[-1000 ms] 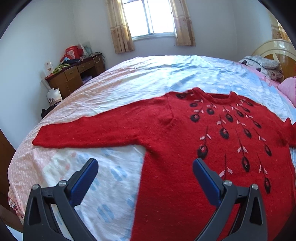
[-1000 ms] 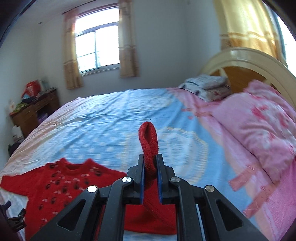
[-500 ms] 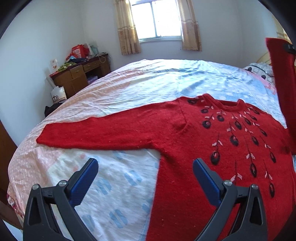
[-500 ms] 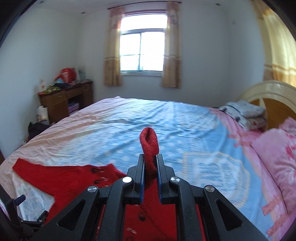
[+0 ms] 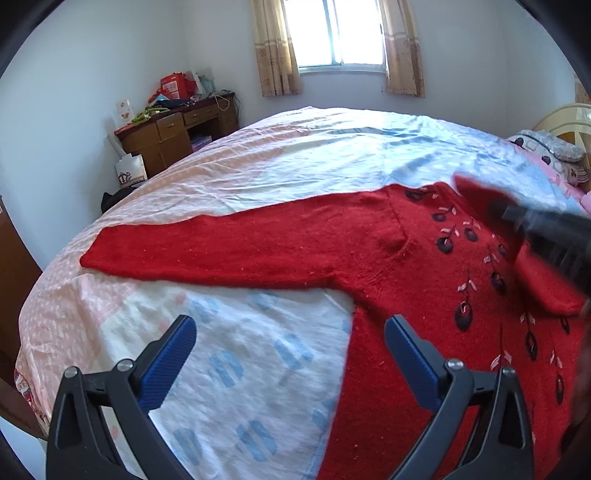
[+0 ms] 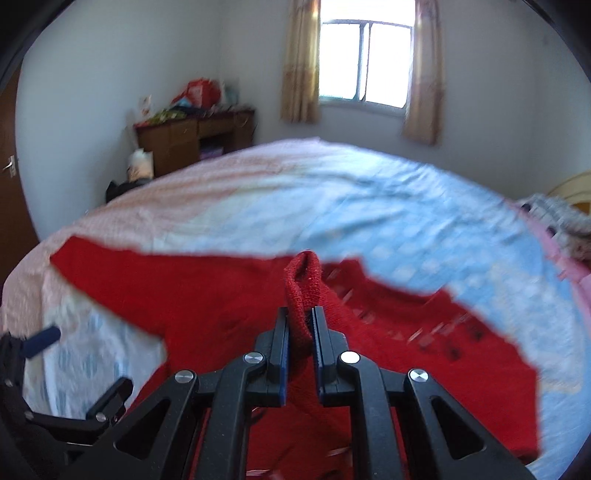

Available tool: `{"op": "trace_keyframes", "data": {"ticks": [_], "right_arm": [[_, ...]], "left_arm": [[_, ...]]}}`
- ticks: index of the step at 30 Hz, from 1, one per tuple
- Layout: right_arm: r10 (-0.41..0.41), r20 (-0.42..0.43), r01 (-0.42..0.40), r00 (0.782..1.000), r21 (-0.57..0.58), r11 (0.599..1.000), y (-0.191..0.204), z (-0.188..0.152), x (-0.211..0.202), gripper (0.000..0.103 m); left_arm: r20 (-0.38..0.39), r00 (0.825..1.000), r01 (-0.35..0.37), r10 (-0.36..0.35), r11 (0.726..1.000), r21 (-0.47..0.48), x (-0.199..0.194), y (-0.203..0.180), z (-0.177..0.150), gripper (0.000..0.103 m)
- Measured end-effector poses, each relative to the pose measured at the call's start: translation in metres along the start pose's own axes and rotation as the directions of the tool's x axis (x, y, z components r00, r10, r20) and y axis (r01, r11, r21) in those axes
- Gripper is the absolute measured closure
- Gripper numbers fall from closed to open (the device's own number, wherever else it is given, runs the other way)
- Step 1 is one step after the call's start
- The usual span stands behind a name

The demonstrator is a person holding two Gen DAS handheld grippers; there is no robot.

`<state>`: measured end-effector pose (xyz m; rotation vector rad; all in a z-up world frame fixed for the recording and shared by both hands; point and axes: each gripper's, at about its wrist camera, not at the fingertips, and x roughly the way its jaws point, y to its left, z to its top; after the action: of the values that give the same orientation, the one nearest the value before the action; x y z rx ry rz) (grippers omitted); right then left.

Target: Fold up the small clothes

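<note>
My right claw point(image 6: 300, 332) is clamped on the ribbed cuff point(image 6: 303, 280) of the red knitted sweater point(image 5: 424, 266), the blue-lined pads pinching the doubled-over cuff so a soft loop of it stands up above the tips at about 12 o'clock. My left claw point(image 5: 290, 349) stands wide apart with nothing between its ribbed blue pads point(image 5: 168, 363), hovering over the bedsheet point(image 5: 240, 354) by the sweater's near hem edge. The sweater lies face up and mostly flat on the bed, its wool fuzzy and finely flecked, with dark oval berry shapes on thin stems and small pale pink leaves fanning down from the round neckline. In the left wrist view its free sleeve point(image 5: 221, 247) is a long, tapering band stretched straight out toward 9 o'clock, the cuff end squared off near the bed's edge; the sweater's long axis, sleeve to sleeve, runs from 9 o'clock to 3 o'clock, and the collar points to 12 o'clock, toward the window point(image 5: 340, 33). The other sleeve is lifted and laid back across the chest, blurred at 3 o'clock in that view along with my right claw's black frame. The sheet is thin, creased cotton, patterned in pale pink, white and light blue blocks. A wooden desk point(image 5: 177, 129) heaped with clutter stands at 10 o'clock.
</note>
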<state>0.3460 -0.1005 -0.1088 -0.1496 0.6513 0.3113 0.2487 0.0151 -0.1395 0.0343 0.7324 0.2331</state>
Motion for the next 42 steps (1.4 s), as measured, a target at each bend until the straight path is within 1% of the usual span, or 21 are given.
{"op": "trace_keyframes", "data": {"ticks": [1, 2, 4, 6, 8, 10, 13, 14, 16, 17, 19, 24, 26, 27, 28, 29, 30, 33, 36, 40, 42], "right_arm": [[0.017, -0.017, -0.017, 1.0, 0.003, 1.0, 0.001, -0.005, 0.005, 0.091], [0.034, -0.037, -0.034, 0.999, 0.013, 0.999, 0.0, -0.012, 0.011, 0.086], [0.049, -0.067, -0.047, 0.997, 0.031, 0.998, -0.008, -0.024, 0.012, 0.067], [0.057, -0.077, -0.052, 0.995, 0.061, 0.997, -0.02, -0.036, 0.0, 0.055], [0.048, -0.072, -0.041, 0.996, 0.101, 0.994, -0.041, -0.05, -0.021, 0.054], [0.022, -0.089, -0.01, 0.996, 0.126, 0.992, -0.06, -0.061, -0.038, 0.054], [-0.044, -0.113, 0.061, 0.993, 0.153, 0.986, -0.086, -0.082, -0.065, 0.053], [-0.061, -0.118, 0.08, 0.991, 0.161, 0.984, -0.093, -0.091, -0.076, 0.052], [-0.073, -0.115, 0.092, 0.991, 0.175, 0.98, -0.103, -0.102, -0.087, 0.049], [-0.077, -0.107, 0.096, 0.991, 0.188, 0.978, -0.106, -0.111, -0.096, 0.048], [-0.077, -0.103, 0.097, 0.992, 0.205, 0.974, -0.11, -0.123, -0.106, 0.048], [-0.075, -0.113, 0.098, 0.991, 0.216, 0.971, -0.108, -0.15, -0.116, 0.047], [-0.08, -0.111, 0.103, 0.991, 0.219, 0.97, -0.108, -0.158, -0.117, 0.047], [-0.087, -0.109, 0.109, 0.99, 0.223, 0.969, -0.109, -0.161, -0.118, 0.047], [-0.089, -0.106, 0.111, 0.99, 0.229, 0.967, -0.111, -0.163, -0.118, 0.047], [-0.089, -0.101, 0.111, 0.991, 0.239, 0.965, -0.112, -0.166, -0.118, 0.047], [-0.089, -0.1, 0.111, 0.991, 0.247, 0.963, -0.113, -0.168, -0.118, 0.047], [-0.102, -0.099, 0.123, 0.99, 0.247, 0.961, -0.116, -0.171, -0.119, 0.047], [-0.122, -0.092, 0.141, 0.988, 0.249, 0.958, -0.118, -0.174, -0.12, 0.047], [-0.122, -0.082, 0.139, 0.989, 0.255, 0.957, -0.118, -0.175, -0.122, 0.047], [-0.121, -0.085, 0.138, 0.989, 0.248, 0.959, -0.116, -0.175, -0.12, 0.047]], "left_arm": [[-0.002, 1.0, 0.002, -0.002, 1.0, 0.004, 0.001, 0.0, 0.0, 0.0], [-0.007, 1.0, 0.007, -0.006, 1.0, 0.007, 0.002, 0.0, 0.0, 0.0], [-0.014, 1.0, 0.019, -0.019, 1.0, 0.007, 0.003, 0.001, 0.0, 0.0], [-0.022, 0.998, 0.054, -0.054, 0.998, 0.01, 0.003, 0.0, 0.001, 0.0], [-0.026, 0.995, 0.094, -0.094, 0.995, 0.028, 0.001, -0.003, 0.001, 0.0], [-0.03, 0.989, 0.145, -0.144, 0.988, 0.053, -0.001, -0.008, 0.003, 0.0], [-0.064, 0.969, 0.242, -0.239, 0.969, 0.053, 0.001, -0.014, 0.013, 0.001], [-0.07, 0.96, 0.273, -0.269, 0.961, 0.052, 0.002, -0.018, 0.018, 0.005], [-0.066, 0.954, 0.298, -0.293, 0.952, 0.072, 0.004, -0.03, 0.027, 0.01], [-0.068, 0.947, 0.318, -0.313, 0.945, 0.082, 0.006, -0.036, 0.032, 0.015], [-0.081, 0.941, 0.334, -0.328, 0.938, 0.095, 0.013, -0.049, 0.037, 0.021], [-0.187, 0.905, 0.403, -0.381, 0.911, 0.093, 0.044, -0.087, 0.038, 0.041], [-0.232, 0.896, 0.409, -0.379, 0.907, 0.097, 0.058, -0.101, 0.034, 0.05], [-0.247, 0.893, 0.409, -0.377, 0.908, 0.094, 0.061, -0.104, 0.031, 0.052], [-0.225, 0.899, 0.404, -0.377, 0.911, 0.086, 0.061, -0.104, 0.031, 0.055], [-0.201, 0.901, 0.405, -0.384, 0.911, 0.078, 0.058, -0.103, 0.03, 0.077], [-0.187, 0.9, 0.412, -0.393, 0.908, 0.075, 0.056, -0.102, 0.03, 0.088], [-0.165, 0.903, 0.415, -0.398, 0.906, 0.086, 0.048, -0.097, 0.033, 0.092], [-0.118, 0.917, 0.393, -0.381, 0.913, 0.107, 0.039, -0.088, 0.039, 0.094], [-0.07, 0.928, 0.372, -0.366, 0.924, 0.095, 0.037, -0.072, 0.052, 0.097], [-0.056, 0.939, 0.344, -0.341, 0.934, 0.091, 0.039, -0.064, 0.055, 0.097]]}}
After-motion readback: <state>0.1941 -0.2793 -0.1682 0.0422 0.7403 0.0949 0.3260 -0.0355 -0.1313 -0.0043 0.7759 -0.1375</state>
